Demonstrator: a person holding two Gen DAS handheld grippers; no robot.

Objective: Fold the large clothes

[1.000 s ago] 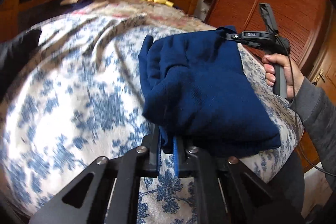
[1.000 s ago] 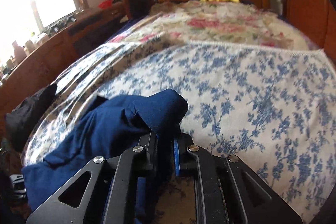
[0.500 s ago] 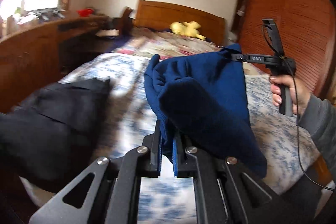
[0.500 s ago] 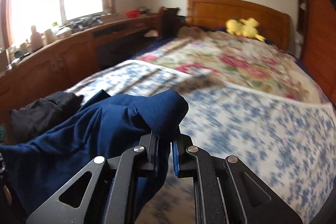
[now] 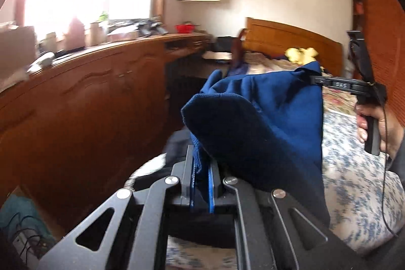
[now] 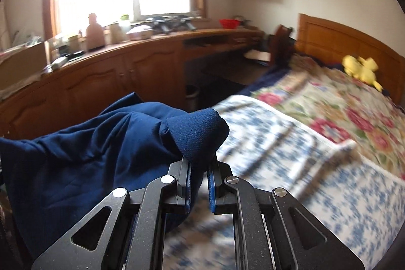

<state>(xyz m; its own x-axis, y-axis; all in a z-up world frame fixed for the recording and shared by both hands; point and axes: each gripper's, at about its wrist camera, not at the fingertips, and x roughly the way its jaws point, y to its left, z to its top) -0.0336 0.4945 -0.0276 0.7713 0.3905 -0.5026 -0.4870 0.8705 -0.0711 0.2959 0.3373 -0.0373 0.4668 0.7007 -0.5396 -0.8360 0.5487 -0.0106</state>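
Bed (image 6: pixel 316 168) with its blue-flowered cover has slid to the right side of both wrist views, where a second ago it filled them; now the long wooden counter (image 5: pixel 83 98) under the window takes up the left and middle, which I read as the person having swung round from the bed's middle towards its counter-side edge. The folded blue garment (image 5: pixel 255 123) has come along: a second ago its lower part lay on the cover near the foot edge of the bed, and now it hangs wholly clear of the cover, stretched between the two tools above that side of the bed. The dark clothing that lay by that edge half a second ago shows now only as a dark patch low behind the garment, too hidden to name surely. The left hand-held gripper (image 5: pixel 201 184) is clenched on a bunched corner of the cloth, as before. The right hand-held gripper (image 6: pixel 198 184) likewise keeps its hold, a rolled fold standing up out of its pads. For the task this looks like the fold being done and the bundle being carried off to be set down, perhaps by the other clothes; where exactly cannot be told. The grip must hold, or the fold will fall open.
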